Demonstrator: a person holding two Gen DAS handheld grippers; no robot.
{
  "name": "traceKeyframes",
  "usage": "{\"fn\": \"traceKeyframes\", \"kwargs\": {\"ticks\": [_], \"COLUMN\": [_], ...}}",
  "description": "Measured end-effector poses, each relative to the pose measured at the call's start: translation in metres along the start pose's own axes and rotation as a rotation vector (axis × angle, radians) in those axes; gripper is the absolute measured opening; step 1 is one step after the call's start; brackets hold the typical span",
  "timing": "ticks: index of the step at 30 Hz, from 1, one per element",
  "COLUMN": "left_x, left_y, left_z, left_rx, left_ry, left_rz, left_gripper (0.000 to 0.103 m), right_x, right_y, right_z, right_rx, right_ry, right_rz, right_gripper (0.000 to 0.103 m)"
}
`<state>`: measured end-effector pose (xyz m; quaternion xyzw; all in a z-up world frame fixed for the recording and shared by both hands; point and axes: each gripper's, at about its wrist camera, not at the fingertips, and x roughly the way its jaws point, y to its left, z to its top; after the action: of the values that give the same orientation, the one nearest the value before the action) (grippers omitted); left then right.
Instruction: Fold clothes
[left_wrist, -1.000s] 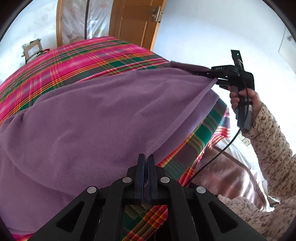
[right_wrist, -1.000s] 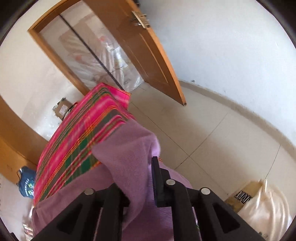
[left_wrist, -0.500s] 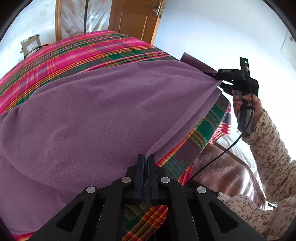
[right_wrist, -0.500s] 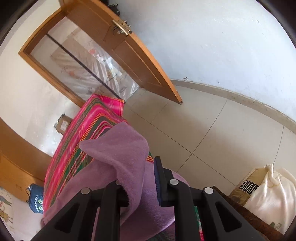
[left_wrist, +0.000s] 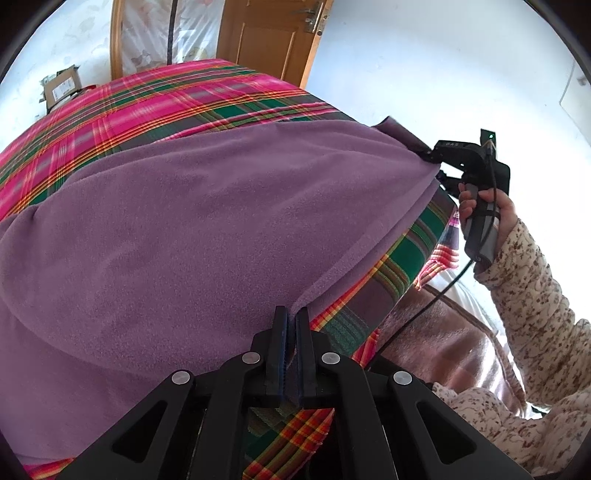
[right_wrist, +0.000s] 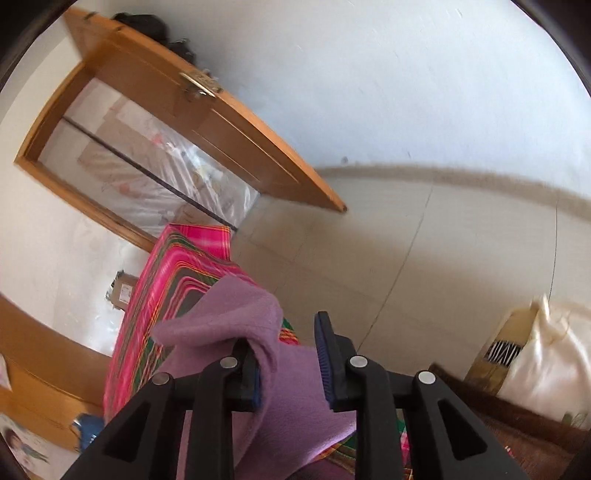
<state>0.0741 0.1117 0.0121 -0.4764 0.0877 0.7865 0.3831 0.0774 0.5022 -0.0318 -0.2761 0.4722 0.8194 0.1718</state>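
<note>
Where legible, cardboard box lettering blurred

White walls, a pale tiled floor and an open wooden door surround the plaid-covered bed in daylight.

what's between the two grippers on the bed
The purple fleece spans from the shut left gripper to the opening right gripper, over the plaid cover: left wrist view.
</note>
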Motion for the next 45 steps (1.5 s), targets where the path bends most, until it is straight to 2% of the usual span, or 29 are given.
{"fn": "traceKeyframes", "kwargs": {"ticks": [3,7,15,21,24,26,28,33,35,38,42,45], "left_x": [0.000,0.000,-0.003,-0.004,-0.003,-0.003,-0.002,-0.011,-0.017,-0.024,-0.027,-0.026], "left_y": [0.000,-0.001,0.002,0.002,0.001,0.000,-0.001,0.001,0.005,0.011,0.022,0.029], "left_z": [-0.001,-0.001,-0.004,-0.006,-0.008,-0.009,-0.009,-0.008,-0.006,-0.004,-0.001,0.000], "left_rx": [-0.004,-0.005,-0.026,-0.039,-0.037,-0.037,-0.038,-0.061,-0.077,-0.099,-0.134,-0.156], "left_ry": [-0.003,-0.005,-0.009,-0.002,0.007,0.013,0.024,0.000,-0.016,-0.045,-0.058,-0.058], "left_rz": [-0.004,-0.005,-0.037,-0.072,-0.086,-0.098,-0.128,-0.151,-0.157,-0.159,-0.145,-0.139], "left_gripper": [0.004,0.004,0.004,0.004,0.004,0.005,0.008,0.008,0.011,0.012,0.012,0.013], "right_x": [0.008,0.012,0.000,-0.026,-0.044,-0.055,-0.061,-0.044,-0.039,-0.036,-0.029,-0.029], "right_y": [-0.014,-0.023,-0.032,-0.011,0.003,0.023,0.052,0.126,0.142,0.158,0.165,0.155], "right_z": [0.001,-0.003,0.000,0.001,-0.003,-0.010,-0.022,-0.077,-0.096,-0.125,-0.157,-0.176], "right_rx": [0.081,0.114,0.132,0.063,0.029,-0.053,-0.193,-0.611,-0.706,-0.845,-0.968,-1.033], "right_ry": [0.033,0.050,0.035,-0.092,-0.155,-0.194,-0.186,0.015,0.059,0.075,0.166,0.175], "right_rz": [0.014,0.015,-0.091,-0.216,-0.221,-0.195,-0.143,0.017,0.061,0.072,0.116,0.052], "right_gripper": [0.028,0.028,0.025,0.025,0.025,0.025,0.025,0.026,0.026,0.026,0.026,0.026]}}
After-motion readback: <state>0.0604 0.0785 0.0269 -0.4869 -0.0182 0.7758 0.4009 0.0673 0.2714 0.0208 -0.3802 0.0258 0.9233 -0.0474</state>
